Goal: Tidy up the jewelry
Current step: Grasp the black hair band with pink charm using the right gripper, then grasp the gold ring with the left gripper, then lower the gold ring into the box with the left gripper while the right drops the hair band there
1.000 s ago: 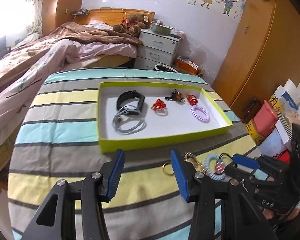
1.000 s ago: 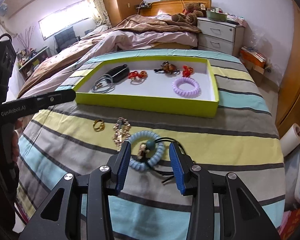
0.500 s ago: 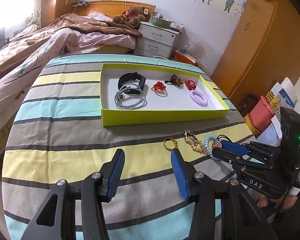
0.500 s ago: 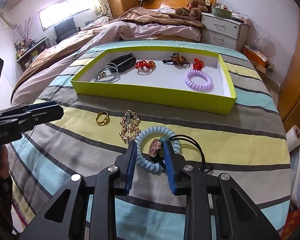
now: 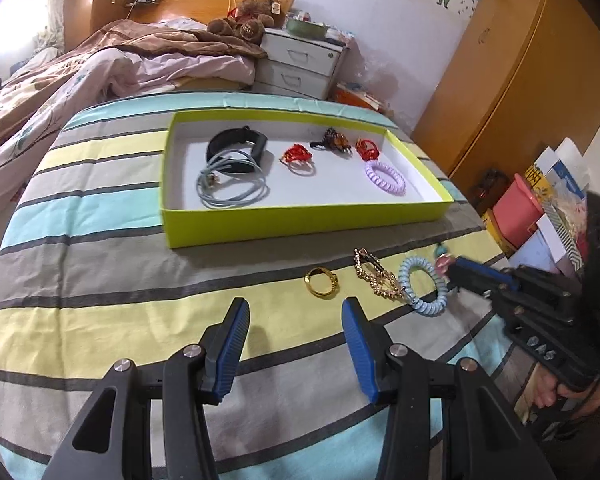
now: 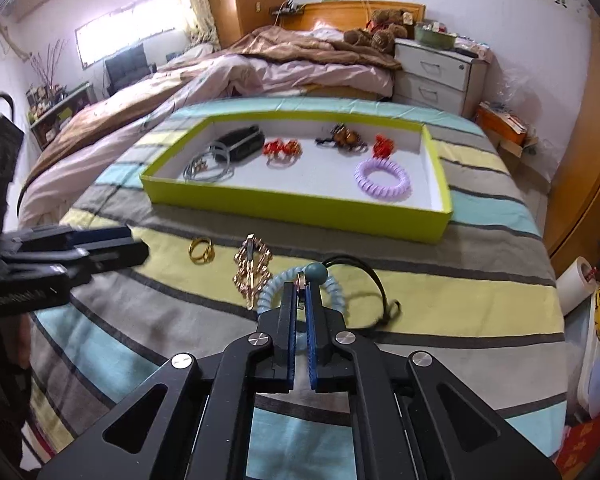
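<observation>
My right gripper [image 6: 300, 286] is shut on the pink charm of a black hair tie [image 6: 374, 280] with a teal bead [image 6: 315, 273]. The tie lies on a light blue coil hair tie [image 6: 268, 292] on the striped bedspread. In the left wrist view the right gripper [image 5: 456, 266] comes in from the right onto the charm [image 5: 442, 262] beside the blue coil [image 5: 408, 280]. A gold chain bracelet [image 5: 376, 278] and a gold ring [image 5: 321, 282] lie just left of it. My left gripper [image 5: 296, 308] hangs open and holds nothing, just short of the ring.
A lime-green tray [image 5: 300, 228] further back holds a black band, a grey cord, red and brown clips and a purple coil tie [image 5: 386, 174]. A bed with a rumpled quilt, a nightstand [image 5: 300, 64] and a wooden wardrobe stand behind. Boxes and papers are piled at the right.
The right jaws have closed from wide apart onto the charm on the blue coil. The left gripper has sunk a little toward the bedspread and stayed open.
</observation>
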{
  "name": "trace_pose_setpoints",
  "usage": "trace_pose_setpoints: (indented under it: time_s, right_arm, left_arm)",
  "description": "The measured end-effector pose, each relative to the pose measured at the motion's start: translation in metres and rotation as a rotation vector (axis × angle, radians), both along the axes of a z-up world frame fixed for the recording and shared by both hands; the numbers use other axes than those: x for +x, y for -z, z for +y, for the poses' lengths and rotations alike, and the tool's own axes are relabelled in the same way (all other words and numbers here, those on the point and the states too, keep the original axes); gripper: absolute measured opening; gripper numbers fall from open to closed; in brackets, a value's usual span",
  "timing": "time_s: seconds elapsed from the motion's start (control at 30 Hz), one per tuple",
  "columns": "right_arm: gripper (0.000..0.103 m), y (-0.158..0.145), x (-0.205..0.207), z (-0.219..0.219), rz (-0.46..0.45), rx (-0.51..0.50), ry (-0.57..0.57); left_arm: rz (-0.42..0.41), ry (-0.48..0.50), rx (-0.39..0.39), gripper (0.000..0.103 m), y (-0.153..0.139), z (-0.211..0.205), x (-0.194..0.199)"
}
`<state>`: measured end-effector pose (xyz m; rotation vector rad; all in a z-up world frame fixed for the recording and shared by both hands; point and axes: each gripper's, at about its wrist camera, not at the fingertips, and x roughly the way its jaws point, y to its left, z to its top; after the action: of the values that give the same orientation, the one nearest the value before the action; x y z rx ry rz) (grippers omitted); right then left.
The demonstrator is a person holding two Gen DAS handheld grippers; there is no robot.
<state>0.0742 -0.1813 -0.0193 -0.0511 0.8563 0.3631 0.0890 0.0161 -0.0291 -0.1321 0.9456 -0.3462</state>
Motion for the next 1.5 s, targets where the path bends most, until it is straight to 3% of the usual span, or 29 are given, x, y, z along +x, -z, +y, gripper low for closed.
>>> trace_pose_setpoints:
  time_s: [0.2,0.4,0.53,0.7,0.8,0.9,1.23,1.5]
  right_arm:
    - [0.004,-0.013,-0.006,-0.012,-0.037,0.037,0.020]
    - [0.004,-0.020,-0.009,-0.022,-0.057,0.060,0.031]
    - [0.004,-0.021,-0.007,-0.024,-0.062,0.070,0.030]
    - [0.004,-0.020,-0.005,-0.026,-0.059,0.077,0.029]
    - [0.004,-0.018,-0.003,-0.028,-0.057,0.079,0.030]
    - [0.004,-0.017,-0.002,-0.030,-0.054,0.085,0.032]
    - [0.004,-0.017,0.000,-0.033,-0.060,0.081,0.041]
    - [0.004,-0.032,0.013,-0.032,-0.075,0.107,0.025]
  left_arm:
    - [0.013,0.034,0.048,0.048,0.008,-0.022,0.013]
    - [-0.008,0.040,0.214,0.048,0.016,-0.043,0.024]
    - [-0.020,0.061,0.248,0.048,0.018,-0.051,0.027]
    - [-0.030,0.059,0.257,0.046,0.018,-0.053,0.027]
    - [-0.037,0.058,0.258,0.031,0.016,-0.052,0.026]
    - [-0.040,0.055,0.256,0.023,0.016,-0.051,0.027]
    - [-0.058,0.055,0.241,0.023,0.011,-0.048,0.022]
    - [-0.094,0.058,0.201,0.023,-0.012,-0.042,0.021]
